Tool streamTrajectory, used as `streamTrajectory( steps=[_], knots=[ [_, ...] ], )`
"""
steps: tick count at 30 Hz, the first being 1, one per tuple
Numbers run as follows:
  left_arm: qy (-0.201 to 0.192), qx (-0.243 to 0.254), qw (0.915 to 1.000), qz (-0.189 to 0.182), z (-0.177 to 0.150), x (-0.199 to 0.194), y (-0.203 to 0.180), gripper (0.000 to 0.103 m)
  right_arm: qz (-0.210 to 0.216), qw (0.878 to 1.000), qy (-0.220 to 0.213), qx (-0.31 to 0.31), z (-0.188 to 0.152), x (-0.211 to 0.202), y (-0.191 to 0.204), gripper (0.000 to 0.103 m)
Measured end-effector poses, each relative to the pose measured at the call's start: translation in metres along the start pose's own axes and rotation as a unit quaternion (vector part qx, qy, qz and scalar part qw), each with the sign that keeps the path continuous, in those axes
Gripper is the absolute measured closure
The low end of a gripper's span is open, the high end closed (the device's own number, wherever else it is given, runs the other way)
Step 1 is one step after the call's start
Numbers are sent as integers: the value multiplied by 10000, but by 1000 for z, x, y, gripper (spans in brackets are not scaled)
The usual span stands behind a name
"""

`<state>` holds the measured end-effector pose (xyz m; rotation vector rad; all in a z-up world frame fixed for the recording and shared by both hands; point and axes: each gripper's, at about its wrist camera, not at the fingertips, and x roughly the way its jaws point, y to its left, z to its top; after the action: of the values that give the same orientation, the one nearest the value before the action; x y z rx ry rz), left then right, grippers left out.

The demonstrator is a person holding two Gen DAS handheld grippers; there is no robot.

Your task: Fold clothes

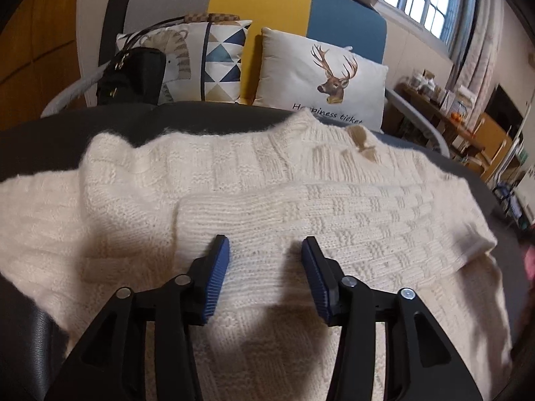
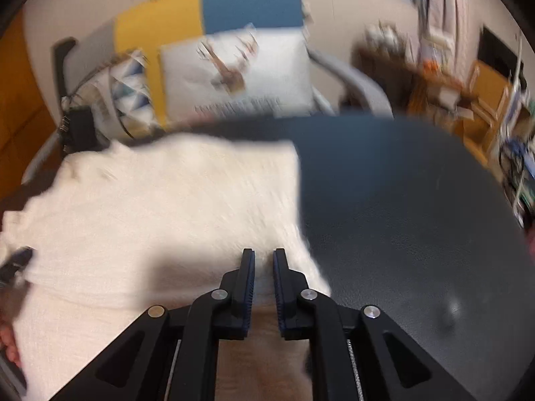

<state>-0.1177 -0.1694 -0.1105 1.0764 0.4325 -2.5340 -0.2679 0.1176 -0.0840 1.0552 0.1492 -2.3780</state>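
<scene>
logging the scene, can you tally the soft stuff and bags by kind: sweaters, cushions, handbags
sweaters: 1, cream knit sweater
cushions: 2, deer cushion and triangle cushion
handbags: 1, black handbag
total: 4

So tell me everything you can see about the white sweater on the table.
The sweater is a cream, chunky knit with a basket-weave pattern and a ribbed collar, lying spread flat on the dark table. One sleeve is folded across its body. A tan tag shows inside the collar. The left gripper hovers open over the sleeve cuff; the right gripper, slightly open, is over its side edge.
</scene>
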Motion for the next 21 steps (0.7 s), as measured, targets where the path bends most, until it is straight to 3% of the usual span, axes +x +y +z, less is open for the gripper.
streamTrajectory(
  steps=[2, 6, 9, 12, 14, 16, 21],
  knots=[
    [-19, 65, 10000, 7, -1, 1, -2, 51, 505, 9973, -351, -395, 11, -21, 36, 89],
    [-43, -39, 9999, -161, -1, 1, 3, 50, 1433, 9836, 254, -1061, 9, -1, 115, 92],
    [-56, -192, 9992, -341, -2, 0, 9, 50, 1570, 9790, 648, -1124, -2, 25, 141, 93],
    [-59, -221, 9990, -382, -2, 0, 9, 50, 1560, 9811, 836, -778, -7, 40, 116, 99],
    [-56, -236, 9989, -398, -2, 1, 9, 51, 1324, 9865, 793, -541, -3, 39, 91, 100],
    [-58, -247, 9988, -416, -2, 1, 9, 50, 998, 9922, 693, -278, -6, 34, 56, 100],
    [-54, -233, 9989, -398, -2, 2, 8, 51, 736, 9933, 491, 745, -8, 27, -35, 103]
  ],
)
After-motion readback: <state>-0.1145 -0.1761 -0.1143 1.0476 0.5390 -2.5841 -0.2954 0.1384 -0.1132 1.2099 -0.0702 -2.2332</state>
